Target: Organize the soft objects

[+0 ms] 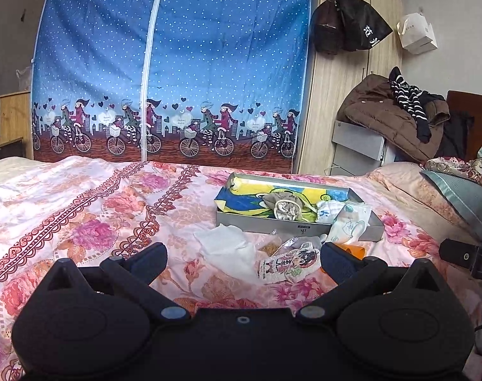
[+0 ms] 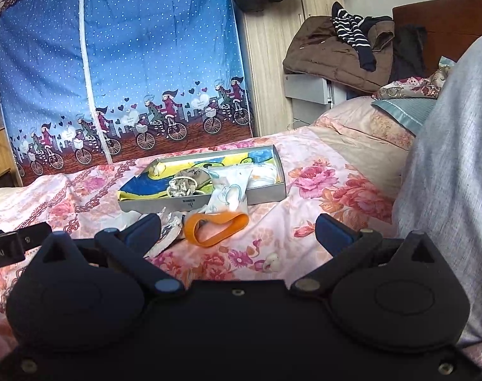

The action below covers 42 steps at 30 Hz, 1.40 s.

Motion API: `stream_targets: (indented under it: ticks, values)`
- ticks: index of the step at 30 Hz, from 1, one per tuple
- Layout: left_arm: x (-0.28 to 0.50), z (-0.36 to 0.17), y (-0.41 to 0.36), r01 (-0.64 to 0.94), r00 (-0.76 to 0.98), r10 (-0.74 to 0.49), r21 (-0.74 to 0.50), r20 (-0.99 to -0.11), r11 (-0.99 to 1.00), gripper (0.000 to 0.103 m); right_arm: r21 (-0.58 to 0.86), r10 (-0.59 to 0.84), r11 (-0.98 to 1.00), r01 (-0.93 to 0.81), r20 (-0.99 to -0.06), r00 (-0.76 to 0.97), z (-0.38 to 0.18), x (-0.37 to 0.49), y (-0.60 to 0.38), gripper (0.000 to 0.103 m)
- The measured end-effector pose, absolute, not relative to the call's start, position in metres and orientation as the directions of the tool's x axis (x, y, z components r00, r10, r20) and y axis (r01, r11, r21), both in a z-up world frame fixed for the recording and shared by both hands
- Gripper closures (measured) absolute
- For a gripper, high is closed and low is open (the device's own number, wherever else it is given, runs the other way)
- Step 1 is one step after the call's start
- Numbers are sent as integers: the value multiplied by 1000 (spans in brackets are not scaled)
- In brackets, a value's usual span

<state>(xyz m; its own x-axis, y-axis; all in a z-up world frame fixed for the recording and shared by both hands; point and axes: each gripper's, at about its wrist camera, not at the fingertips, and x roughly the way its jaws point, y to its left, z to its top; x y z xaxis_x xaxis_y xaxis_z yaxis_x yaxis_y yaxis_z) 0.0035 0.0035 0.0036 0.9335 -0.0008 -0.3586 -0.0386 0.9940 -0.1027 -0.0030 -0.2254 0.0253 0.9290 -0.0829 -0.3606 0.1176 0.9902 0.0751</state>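
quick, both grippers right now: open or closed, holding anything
Left gripper: open, holding nothing, above the flowered pink bedsheet.
Right gripper: open, holding nothing, with the orange elastic loop band lying on the sheet ahead of it.

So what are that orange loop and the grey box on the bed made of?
The orange loop looks like stretchy rubber or elastic fabric: a flat matte band that sags into a limp, bent oval on the bedspread. The grey box looks like stiff cardboard with a smooth matte finish: straight thin walls, sharp corners and a small printed mark on its front. Thin metal cannot be ruled out.
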Motion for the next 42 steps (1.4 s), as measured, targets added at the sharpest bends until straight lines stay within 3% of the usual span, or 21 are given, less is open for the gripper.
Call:
stream_targets:
  ticks: [42]
  values:
    - [6,-2,-2,-38,928,2,-90,-373,995,1,62,-82,991,116,-394,915,24,-2,-210,0]
